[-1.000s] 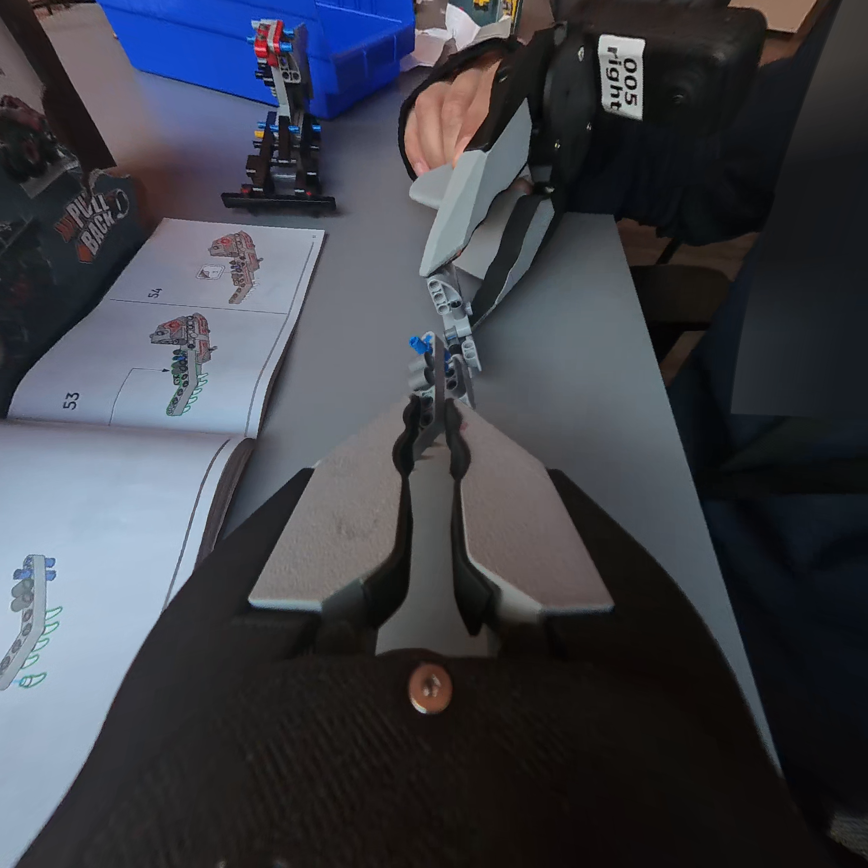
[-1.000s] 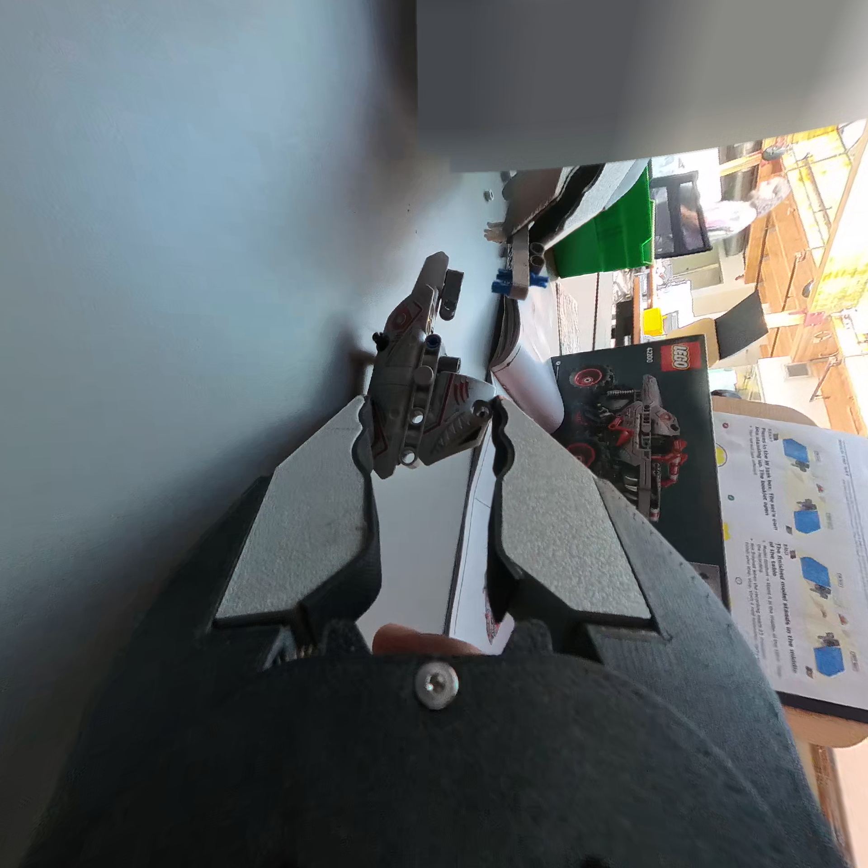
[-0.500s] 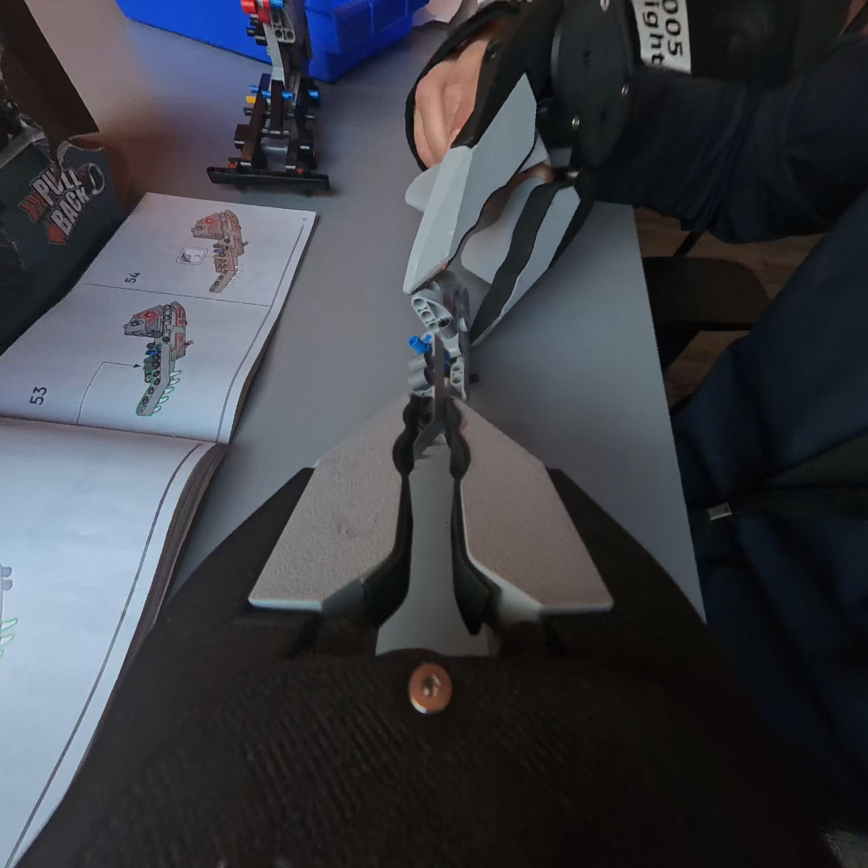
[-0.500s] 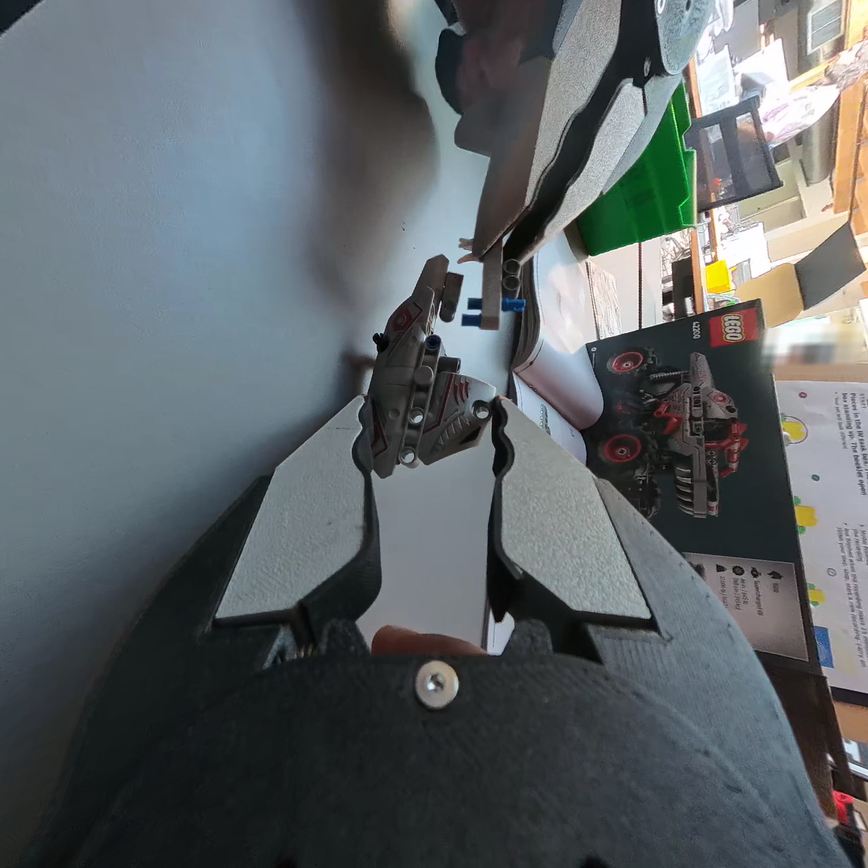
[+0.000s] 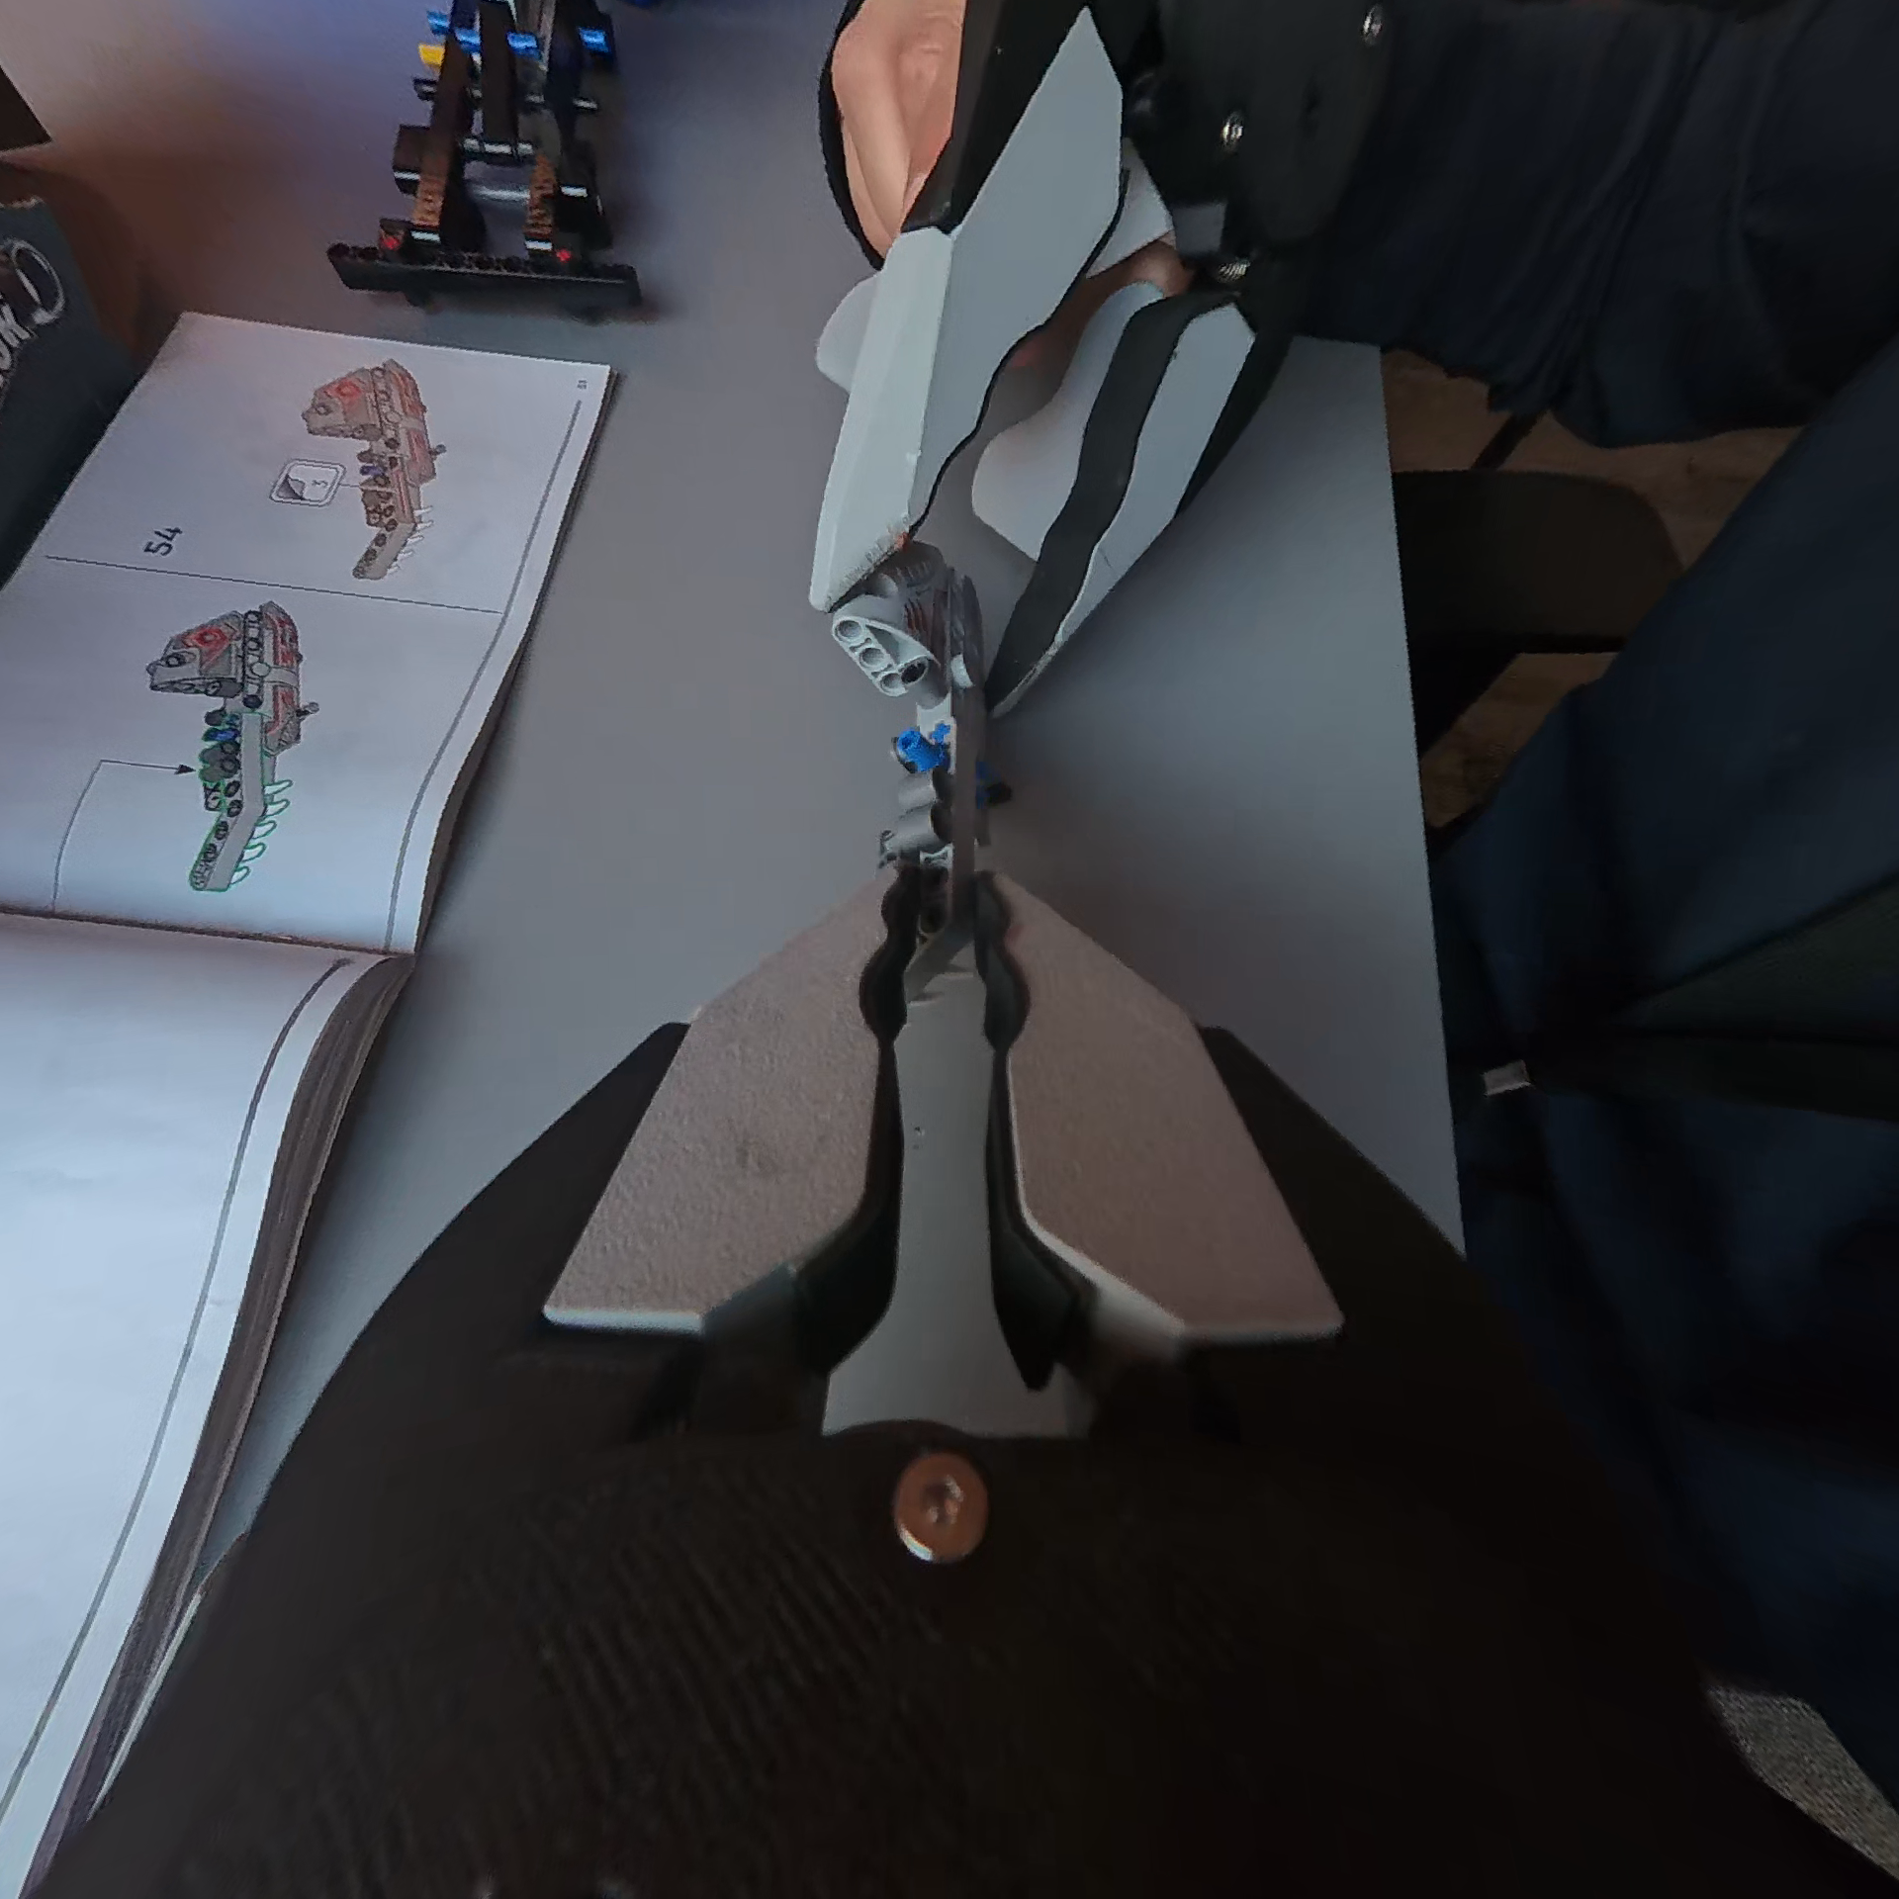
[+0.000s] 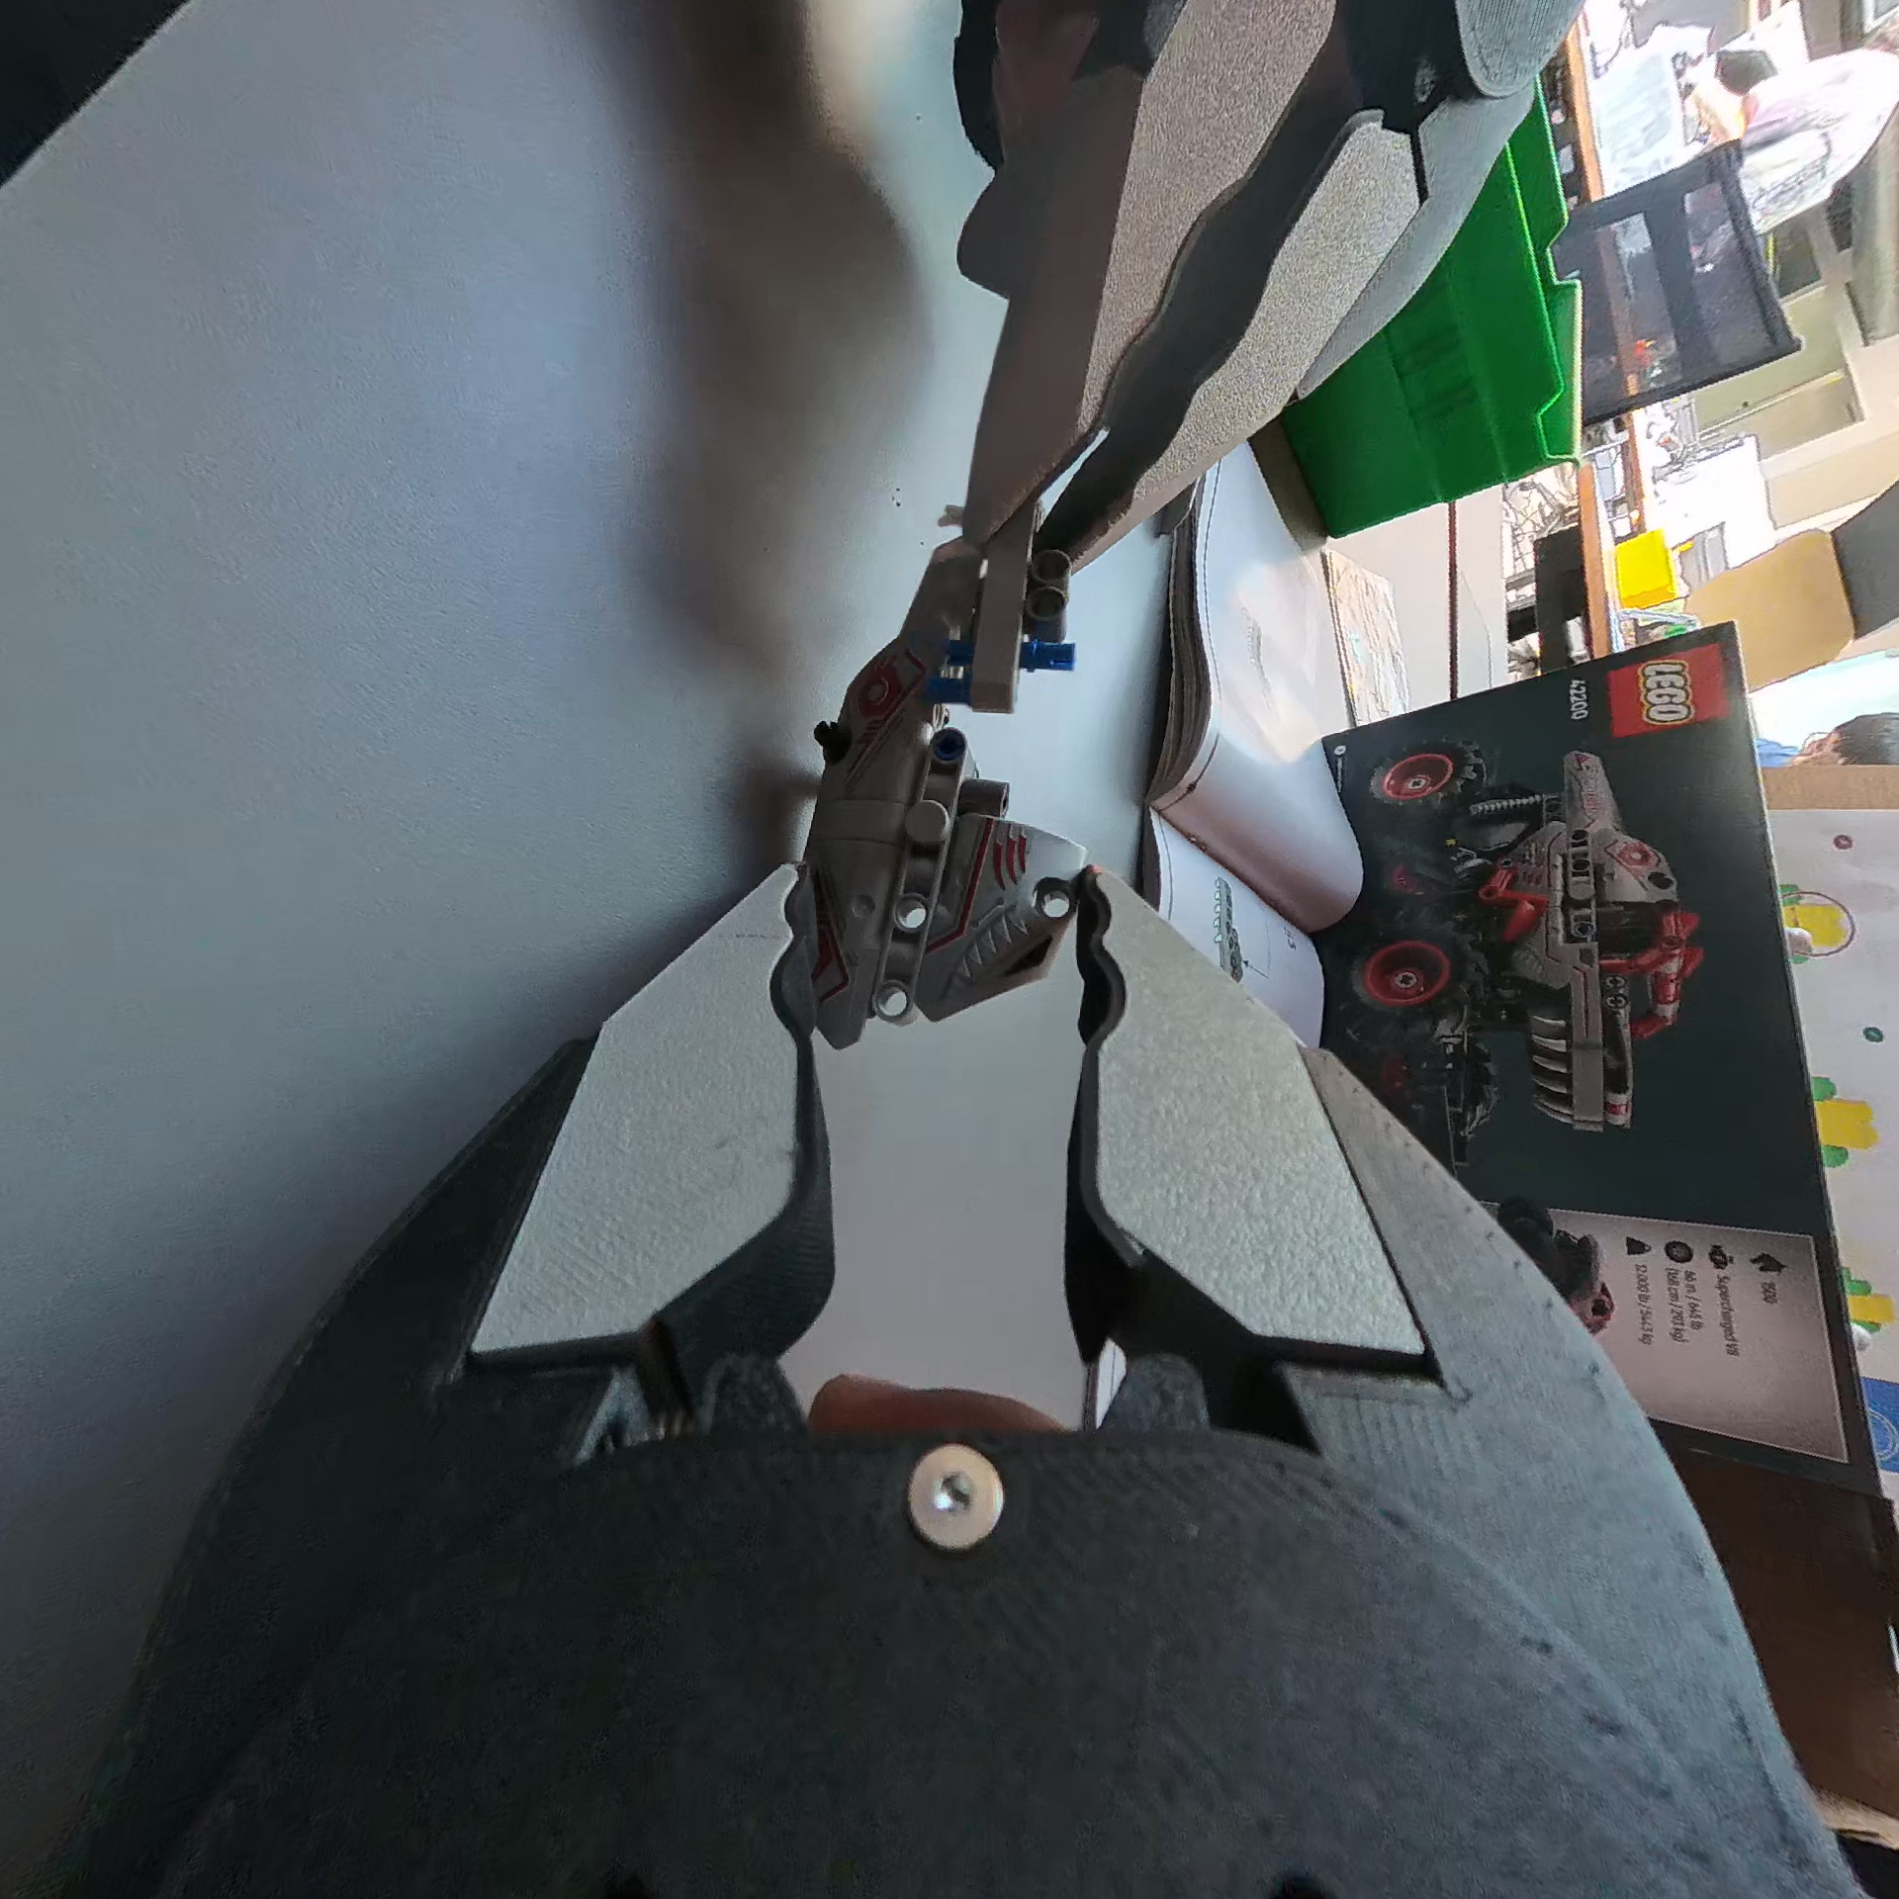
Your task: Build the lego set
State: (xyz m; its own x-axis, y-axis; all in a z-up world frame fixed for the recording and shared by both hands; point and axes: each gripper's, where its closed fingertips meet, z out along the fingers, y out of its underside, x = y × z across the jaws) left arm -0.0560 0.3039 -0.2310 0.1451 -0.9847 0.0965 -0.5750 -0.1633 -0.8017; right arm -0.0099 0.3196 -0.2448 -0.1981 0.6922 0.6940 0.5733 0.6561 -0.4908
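My left gripper is shut on a thin grey beam that carries blue pins. My right gripper is shut on a grey and red shark-head panel assembly, tilted sideways above the grey table. The two grippers face each other tip to tip. In the right wrist view the beam and its blue pins meet the narrow far end of the assembly, held by the left gripper. The right gripper and the assembly also show in the left wrist view.
An open instruction booklet lies to the left. A black chassis build stands at the back. The set's box and a green bin are beyond. The table's right edge is close, with a person's dark clothing past it. About 6 centimetres separates my left fingertips from my right.
The two grippers have come together. The beam with blue pins, apart from the assembly a second ago, now meets its far end.
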